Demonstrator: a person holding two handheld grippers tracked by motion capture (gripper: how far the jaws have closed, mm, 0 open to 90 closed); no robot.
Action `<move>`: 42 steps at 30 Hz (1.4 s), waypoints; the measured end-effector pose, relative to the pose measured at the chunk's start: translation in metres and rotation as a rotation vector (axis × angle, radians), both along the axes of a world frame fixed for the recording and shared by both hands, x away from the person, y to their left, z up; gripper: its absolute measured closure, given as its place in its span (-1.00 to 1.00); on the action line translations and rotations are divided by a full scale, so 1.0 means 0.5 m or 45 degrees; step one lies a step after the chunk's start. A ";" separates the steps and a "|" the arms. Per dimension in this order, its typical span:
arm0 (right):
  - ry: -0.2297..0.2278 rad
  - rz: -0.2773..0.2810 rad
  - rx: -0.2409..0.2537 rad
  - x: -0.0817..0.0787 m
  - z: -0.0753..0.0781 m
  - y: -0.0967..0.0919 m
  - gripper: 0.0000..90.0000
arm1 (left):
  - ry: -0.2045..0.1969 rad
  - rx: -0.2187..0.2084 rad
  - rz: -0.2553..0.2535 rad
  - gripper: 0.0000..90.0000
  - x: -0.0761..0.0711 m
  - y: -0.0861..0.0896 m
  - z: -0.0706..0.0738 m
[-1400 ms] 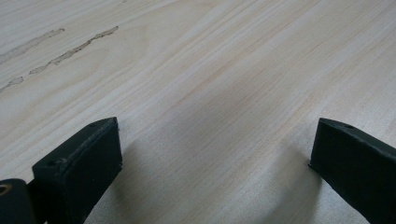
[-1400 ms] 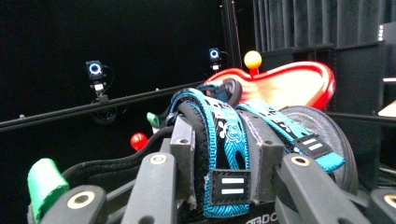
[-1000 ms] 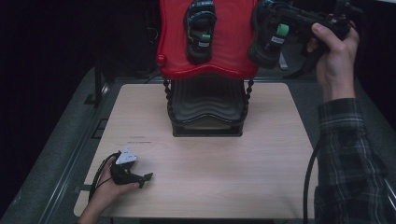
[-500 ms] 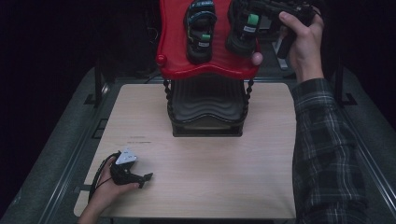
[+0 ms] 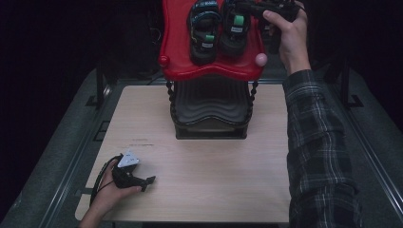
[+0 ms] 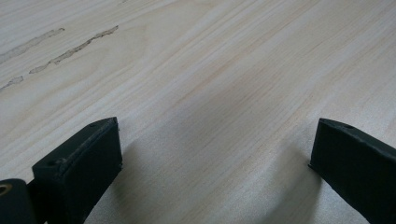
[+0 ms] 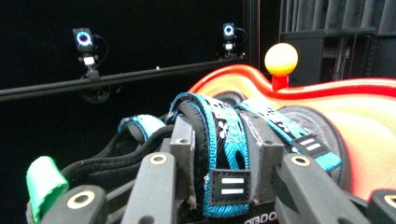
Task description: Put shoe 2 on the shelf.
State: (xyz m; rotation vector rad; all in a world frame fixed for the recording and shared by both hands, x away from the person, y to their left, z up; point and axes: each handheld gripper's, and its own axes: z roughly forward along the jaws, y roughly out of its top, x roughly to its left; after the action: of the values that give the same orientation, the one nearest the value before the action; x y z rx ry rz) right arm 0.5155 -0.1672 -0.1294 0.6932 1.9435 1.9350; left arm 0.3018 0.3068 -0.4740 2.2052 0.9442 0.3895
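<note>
A black sandal with teal straps and a green tab (image 5: pixel 234 29) sits over the right half of the red top shelf (image 5: pixel 209 71) of a shoe rack. My right gripper (image 5: pixel 243 8) comes in from the right and is shut on its strap. In the right gripper view the jaws clamp the teal strap (image 7: pixel 224 126), with the gripper (image 7: pixel 226 158) above the red shelf (image 7: pixel 373 121). A matching sandal (image 5: pixel 204 31) lies just to its left on the shelf. My left gripper (image 5: pixel 147 181) rests on the table near the front left, open with nothing between its jaws (image 6: pixel 215 158).
The rack has a black lower shelf (image 5: pixel 209 102) and stands at the far middle of the light wooden table (image 5: pixel 214 161). Round knobs (image 5: pixel 261 59) top the red shelf's front corners. Dark rails run along both sides of the table.
My right hand has carried the sandal leftward, from past the rack's right edge to over the red shelf beside the other sandal. The left hand has stayed put.
</note>
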 end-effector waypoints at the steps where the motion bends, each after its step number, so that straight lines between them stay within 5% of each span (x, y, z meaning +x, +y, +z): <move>1: -0.006 -0.002 -0.012 0.000 -0.002 0.001 0.50 | 0.000 0.000 -0.001 -0.98 0.000 0.000 0.000; 16: -0.037 0.020 -0.141 -0.024 -0.017 0.018 0.45 | 0.000 0.000 0.000 -0.98 0.000 0.000 0.000; 22: -0.014 -0.024 -0.124 -0.039 -0.015 0.012 -0.13 | 0.001 0.004 -0.003 -0.98 0.000 0.000 0.000; 28: 0.008 -0.102 -0.091 -0.067 -0.016 -0.029 -0.43 | 0.001 0.003 -0.004 -0.98 0.001 0.000 0.000; 42: 0.049 -0.182 -0.053 -0.163 -0.090 -0.132 -0.51 | 0.001 0.002 -0.003 -0.98 0.004 -0.001 0.000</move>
State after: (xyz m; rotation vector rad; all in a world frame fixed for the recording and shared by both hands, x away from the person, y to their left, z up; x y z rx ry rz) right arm 0.4341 -0.2332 -0.1744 0.8393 1.8953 1.8042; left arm 0.3036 0.3062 -0.4739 2.2078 0.9419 0.3880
